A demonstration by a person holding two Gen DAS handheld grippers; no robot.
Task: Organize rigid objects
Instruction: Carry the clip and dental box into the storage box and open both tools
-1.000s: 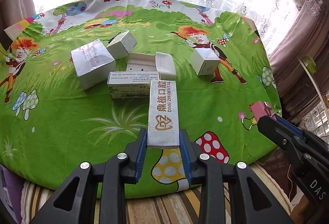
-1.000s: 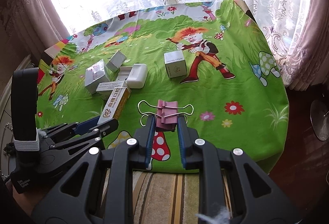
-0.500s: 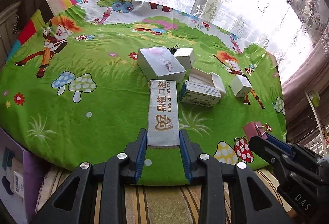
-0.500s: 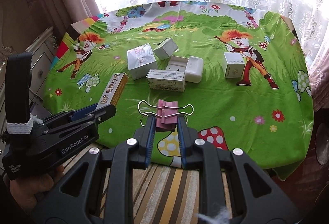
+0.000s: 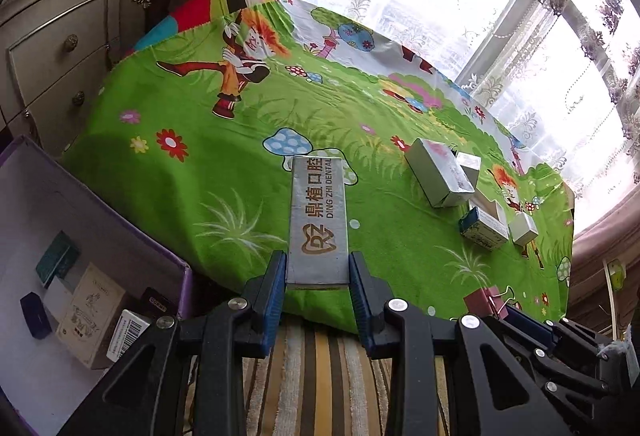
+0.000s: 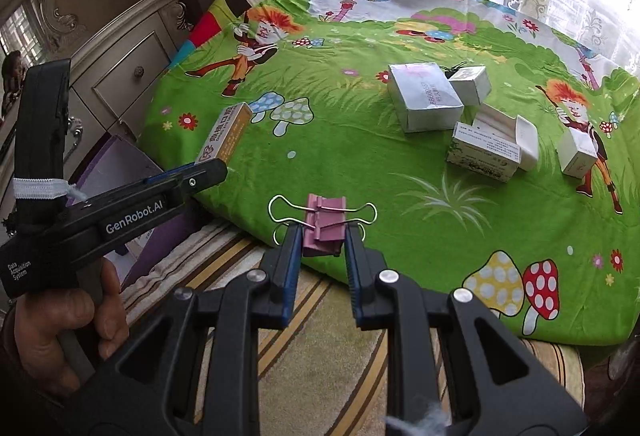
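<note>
- Green cloth carries spare boxes.
- Left gripper clamps carton; only its view shows bin contents.
- Right gripper clamps clip; only its view shows hand.

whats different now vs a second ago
Both grippers have swung left, off the box cluster, toward the purple storage box beside the table. The left gripper stays shut on the dental box, the right gripper on the pink binder clip. Nothing was released; the cluster is unmoved.
</note>
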